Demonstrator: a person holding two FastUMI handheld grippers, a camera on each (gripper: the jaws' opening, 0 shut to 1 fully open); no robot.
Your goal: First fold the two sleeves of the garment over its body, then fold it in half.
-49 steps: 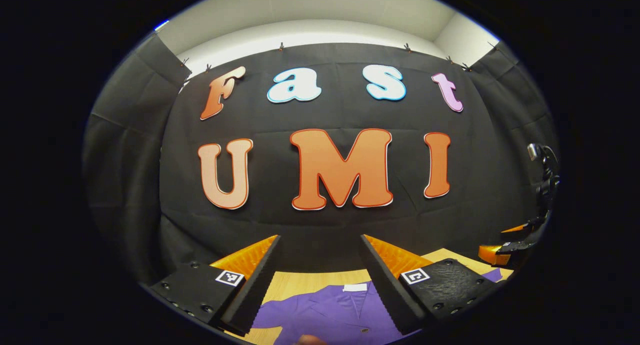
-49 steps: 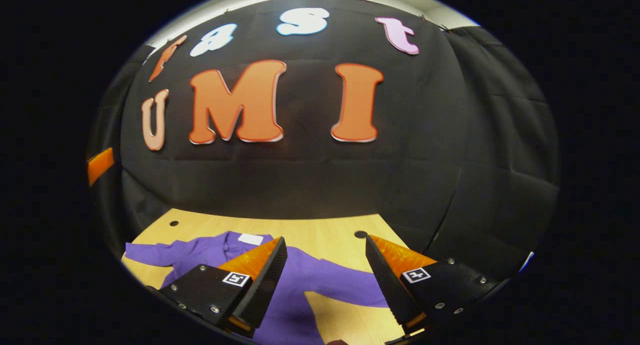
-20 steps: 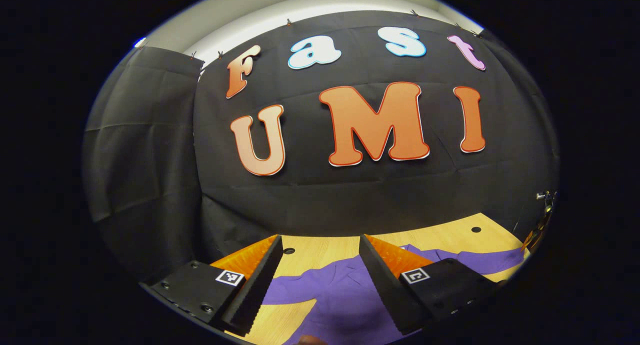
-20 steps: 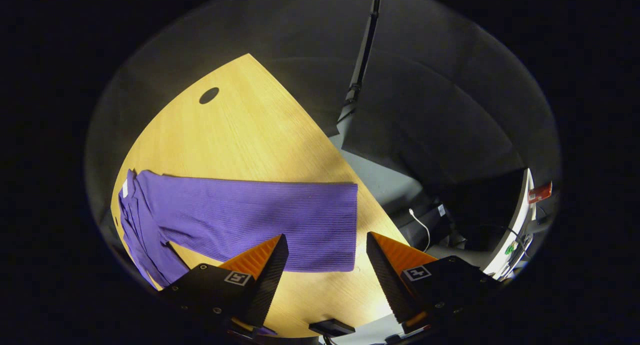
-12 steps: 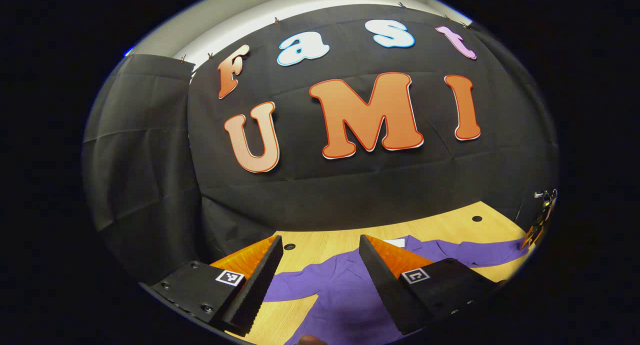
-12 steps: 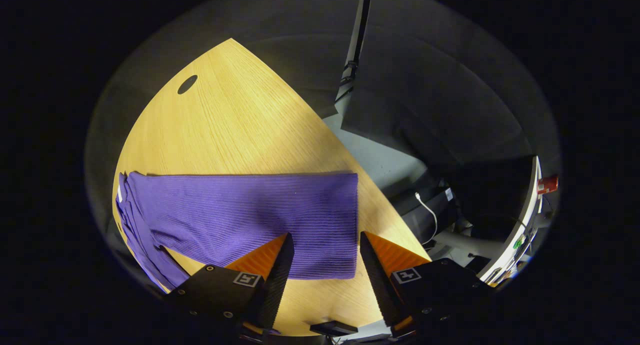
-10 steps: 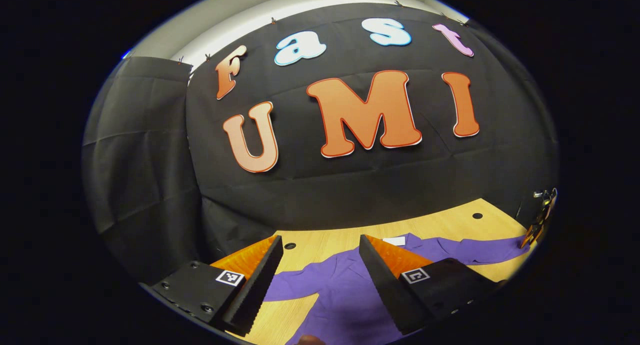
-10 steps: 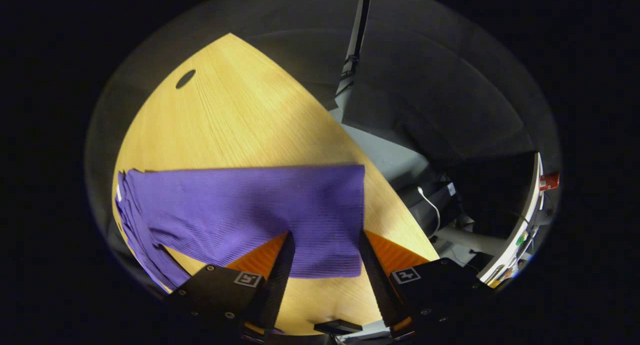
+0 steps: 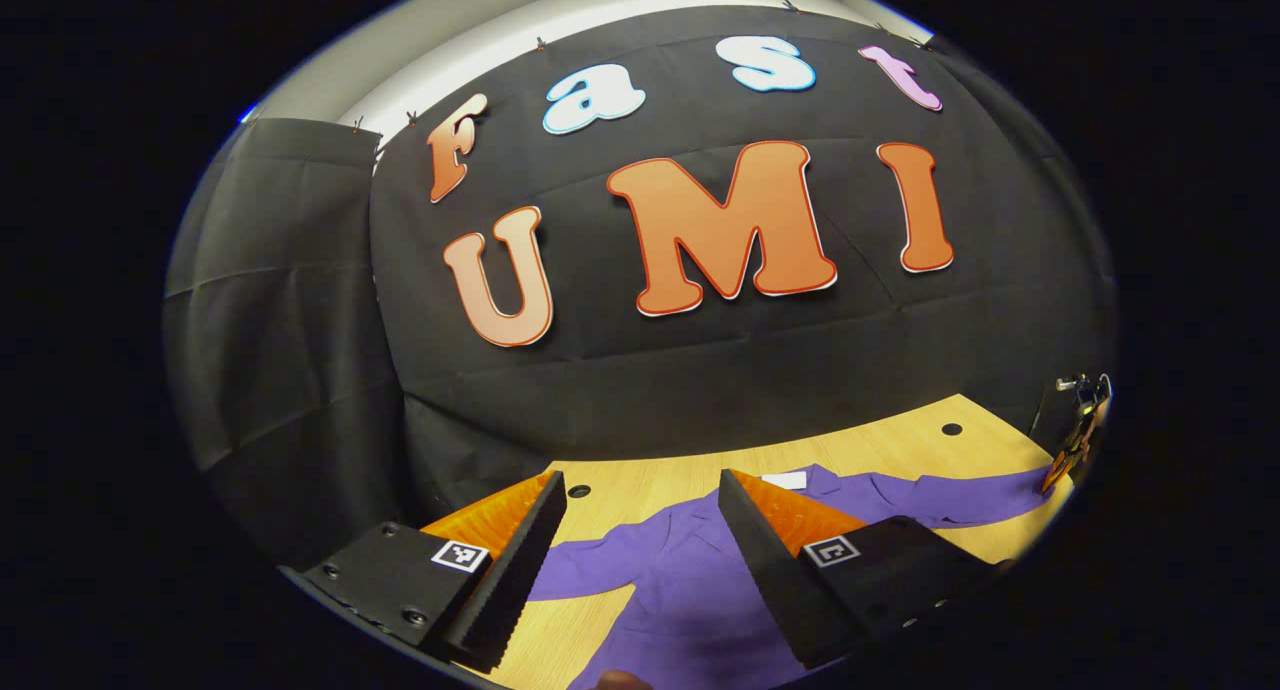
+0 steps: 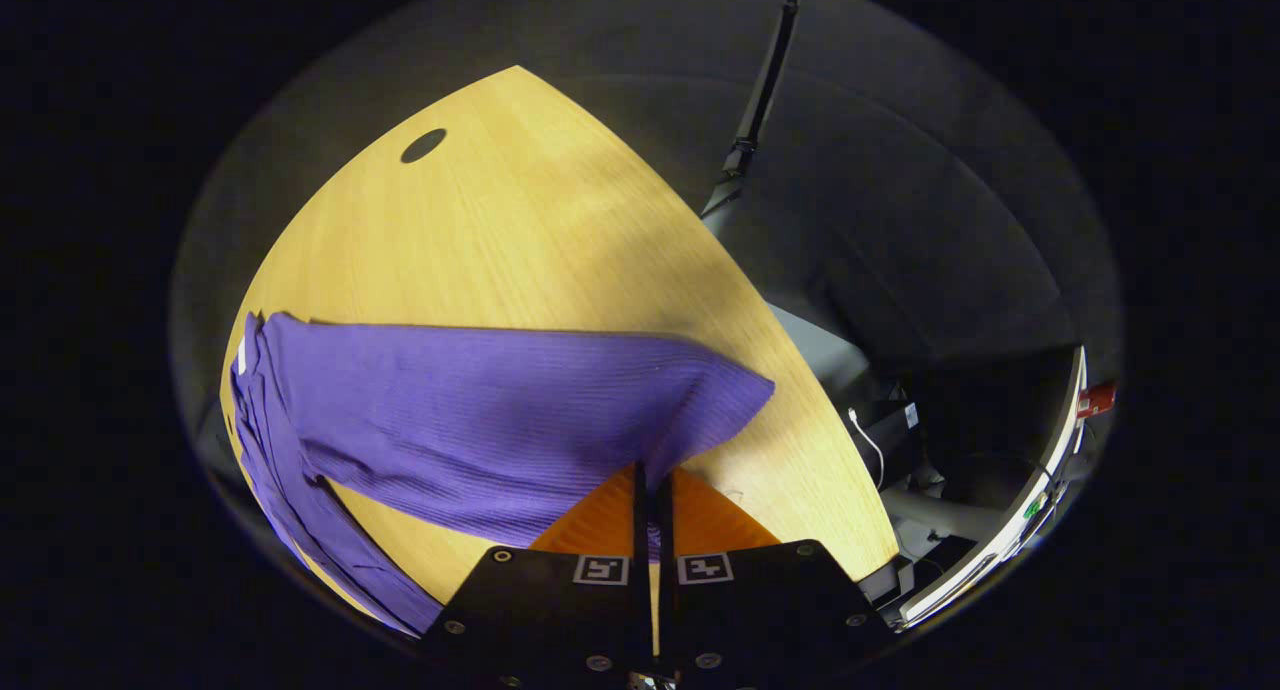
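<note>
1. Purple ribbed knit, a long-sleeved garment, lies spread on the pale wooden surface; in the right gripper view it runs from the lower left of the frame toward the centre.
2. The right gripper, at the bottom centre of that view, has its fingers pressed together on the cuff end of the right sleeve, and the cloth there bunches and rises off the surface.
3. In the left gripper view the garment lies low in the frame, its white neck label just right of centre.
4. The left gripper hangs above the garment's body with its fingers spread wide, holding nothing.
5. I judge the first step to be in hand: the right sleeve is caught but not yet laid over the body.
6. The next move calls for carrying that cuff across toward the frame's lower left and laying it flat without dragging the body along; the other sleeve waits untouched.
</note>
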